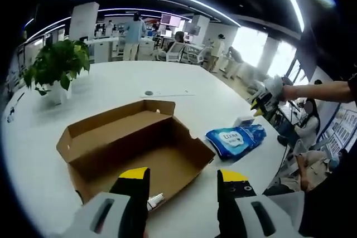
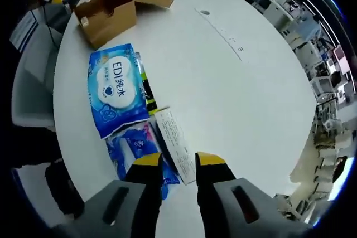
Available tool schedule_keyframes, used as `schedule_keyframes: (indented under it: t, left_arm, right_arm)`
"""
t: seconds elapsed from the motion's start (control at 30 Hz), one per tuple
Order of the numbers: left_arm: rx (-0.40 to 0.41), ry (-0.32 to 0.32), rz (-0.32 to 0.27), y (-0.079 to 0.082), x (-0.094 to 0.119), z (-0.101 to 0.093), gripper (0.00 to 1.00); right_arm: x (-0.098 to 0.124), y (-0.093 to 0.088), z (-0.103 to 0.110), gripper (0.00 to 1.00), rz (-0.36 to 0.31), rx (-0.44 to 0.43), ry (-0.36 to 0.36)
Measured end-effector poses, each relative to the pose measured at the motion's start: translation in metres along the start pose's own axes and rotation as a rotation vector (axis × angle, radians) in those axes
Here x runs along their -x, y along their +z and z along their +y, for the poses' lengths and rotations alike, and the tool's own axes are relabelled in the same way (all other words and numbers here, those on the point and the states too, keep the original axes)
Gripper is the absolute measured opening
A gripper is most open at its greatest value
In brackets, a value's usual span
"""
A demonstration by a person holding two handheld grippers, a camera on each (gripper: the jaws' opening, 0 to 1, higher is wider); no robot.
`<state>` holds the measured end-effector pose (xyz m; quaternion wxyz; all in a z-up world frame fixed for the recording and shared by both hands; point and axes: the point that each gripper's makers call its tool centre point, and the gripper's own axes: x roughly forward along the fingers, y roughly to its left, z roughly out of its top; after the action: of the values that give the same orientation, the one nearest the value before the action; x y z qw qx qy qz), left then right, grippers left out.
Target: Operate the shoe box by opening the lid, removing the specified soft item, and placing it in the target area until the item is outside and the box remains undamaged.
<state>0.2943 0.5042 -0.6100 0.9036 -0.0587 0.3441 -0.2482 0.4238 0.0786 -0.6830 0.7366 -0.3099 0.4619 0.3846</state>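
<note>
The brown cardboard shoe box (image 1: 139,149) lies open on the white table, lid flap folded back, its brown floor showing. A small white thing (image 1: 157,198) lies at its near edge. My left gripper (image 1: 184,178) hovers open just in front of the box, with nothing between its yellow tips. A blue soft pack of wipes (image 1: 236,140) rests on the table right of the box. In the right gripper view the same blue pack (image 2: 114,94) lies flat, far from the box (image 2: 106,10). My right gripper (image 2: 178,163) is open above a white slip (image 2: 174,140) and a smaller blue pack (image 2: 134,147).
A potted plant (image 1: 56,68) stands at the far left of the round white table (image 1: 178,82). The right gripper (image 1: 261,98) hangs above the table's right edge in a person's hand. A green-and-black item (image 2: 146,90) pokes out beside the pack. Seated people and office desks surround the table.
</note>
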Motion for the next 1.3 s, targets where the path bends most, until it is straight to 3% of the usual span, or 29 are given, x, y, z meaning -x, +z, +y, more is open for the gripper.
schedule_keyframes:
  t: [0.23, 0.37, 0.53, 1.3]
  left_arm:
    - [0.013, 0.002, -0.018, -0.001, 0.013, 0.011, 0.49]
    - [0.021, 0.003, -0.028, -0.003, 0.020, 0.018, 0.49]
    - [0.028, 0.008, -0.036, -0.006, 0.028, 0.026, 0.49]
    - [0.083, 0.050, -0.083, -0.017, 0.070, 0.071, 0.49]
  right_arm:
    - [0.009, 0.020, 0.008, 0.20, -0.107, -0.165, -0.012]
    - [0.010, 0.033, 0.019, 0.20, -0.152, -0.209, 0.004]
    - [0.007, 0.054, 0.039, 0.22, -0.172, -0.190, 0.022]
    - [-0.009, 0.210, 0.116, 0.24, -0.381, -0.116, 0.126]
